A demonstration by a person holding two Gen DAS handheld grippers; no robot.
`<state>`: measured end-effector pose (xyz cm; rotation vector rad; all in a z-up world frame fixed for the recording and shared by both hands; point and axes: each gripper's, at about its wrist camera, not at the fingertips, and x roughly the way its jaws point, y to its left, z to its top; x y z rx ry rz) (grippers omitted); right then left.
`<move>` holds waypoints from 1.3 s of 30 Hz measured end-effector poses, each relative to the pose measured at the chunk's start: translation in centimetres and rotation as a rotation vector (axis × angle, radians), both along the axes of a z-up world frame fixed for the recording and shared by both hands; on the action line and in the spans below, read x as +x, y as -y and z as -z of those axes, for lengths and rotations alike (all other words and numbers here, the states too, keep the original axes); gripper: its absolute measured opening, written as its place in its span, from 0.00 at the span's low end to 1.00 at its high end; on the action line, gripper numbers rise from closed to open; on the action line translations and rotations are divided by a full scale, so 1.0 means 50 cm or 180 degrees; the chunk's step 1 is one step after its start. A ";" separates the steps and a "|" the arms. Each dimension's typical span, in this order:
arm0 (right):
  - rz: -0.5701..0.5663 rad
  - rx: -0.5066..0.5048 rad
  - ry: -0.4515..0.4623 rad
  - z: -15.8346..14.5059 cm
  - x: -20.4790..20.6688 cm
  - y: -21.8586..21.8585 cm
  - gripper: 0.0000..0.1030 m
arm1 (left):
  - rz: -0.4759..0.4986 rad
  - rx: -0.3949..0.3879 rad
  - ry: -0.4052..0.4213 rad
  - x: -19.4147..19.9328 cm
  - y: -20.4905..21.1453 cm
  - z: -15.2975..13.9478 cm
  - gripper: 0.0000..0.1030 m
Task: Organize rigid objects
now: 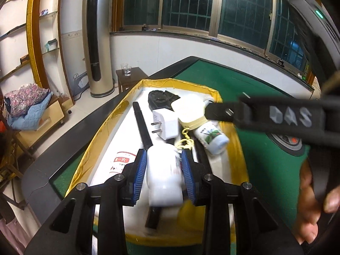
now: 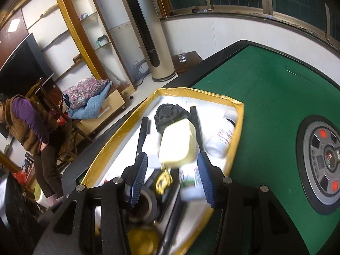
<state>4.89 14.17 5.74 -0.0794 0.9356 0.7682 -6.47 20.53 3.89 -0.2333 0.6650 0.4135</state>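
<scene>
Most things already lie in the yellow-rimmed tray [image 1: 233,131]; the left gripper [image 1: 163,170] pinches a white bottle [image 1: 163,170] above it, the right gripper [image 2: 172,170] holds a cream case [image 2: 177,143] between its fingertips, both unplaced.

The right gripper [image 1: 212,111], seen side-on from the left wrist view, carries raised grey letters that read "DAS" on its black body. A white bottle [image 1: 122,162] lying in the tray [image 1: 234,136] has a red band with white Chinese characters (the last 2 look like "一片"; the rest is hidden by the fingers [image 1: 139,169]). A second bottle [image 1: 212,137] bears a green picture label, its print too small to read. A third bottle [image 2: 221,137] in the right wrist view shows red and dark print, blurred beyond reading.
</scene>
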 end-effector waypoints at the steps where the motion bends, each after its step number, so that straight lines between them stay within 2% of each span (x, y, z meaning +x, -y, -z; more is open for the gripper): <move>1: 0.0001 0.0052 0.0014 -0.001 -0.012 0.024 0.43 | 0.0003 0.0026 0.0025 -0.006 0.006 -0.003 0.31; 6: 0.0016 0.0168 0.0104 0.012 -0.064 0.123 0.44 | 0.0028 0.0085 0.0245 -0.031 0.032 -0.007 0.31; 12: 0.0026 0.0208 0.0143 0.045 -0.108 0.212 0.45 | -0.0038 0.0251 0.0341 -0.033 0.044 0.003 0.31; 15: 0.0109 0.0350 0.0150 0.048 -0.108 0.250 0.45 | -0.0152 0.0102 0.0405 -0.043 0.025 0.003 0.31; 19: 0.0189 0.0440 0.0265 0.045 -0.117 0.279 0.45 | -0.0292 -0.0141 0.0206 -0.041 -0.007 0.026 0.32; 21: 0.0155 0.0513 0.0290 0.046 -0.129 0.288 0.45 | -0.0303 -0.0096 0.0072 -0.036 -0.002 0.035 0.33; 23: 0.0138 0.0485 0.0431 0.042 -0.139 0.287 0.45 | -0.0319 0.0035 0.0073 -0.032 0.012 0.032 0.33; 27: 0.0131 0.0614 0.0599 0.035 -0.138 0.303 0.45 | -0.0406 0.0377 0.0205 -0.024 0.040 -0.002 0.33; 29: 0.0156 0.0629 0.0551 0.041 -0.140 0.311 0.45 | -0.0480 0.0516 0.0300 -0.025 0.048 -0.020 0.33; 32: 0.0158 0.0589 0.0574 0.038 -0.138 0.315 0.45 | -0.0512 0.0785 0.0279 -0.016 0.075 -0.044 0.33; 34: 0.0190 0.0674 0.0422 0.038 -0.129 0.327 0.45 | -0.0483 0.0795 0.0312 -0.025 0.091 -0.049 0.35; 35: 0.0251 0.0669 0.0375 0.039 -0.123 0.333 0.45 | -0.0414 0.0776 0.0180 -0.022 0.100 -0.042 0.38; 36: 0.0293 0.0625 0.0387 0.039 -0.121 0.335 0.45 | -0.0385 0.0777 0.0111 -0.026 0.106 -0.037 0.38; 38: 0.0379 0.0405 0.0494 0.039 -0.127 0.328 0.45 | -0.0346 0.0735 0.0142 -0.056 0.119 -0.024 0.38; 39: 0.0406 0.0379 0.0485 0.041 -0.129 0.327 0.45 | -0.0244 0.0677 0.0047 -0.067 0.126 -0.016 0.38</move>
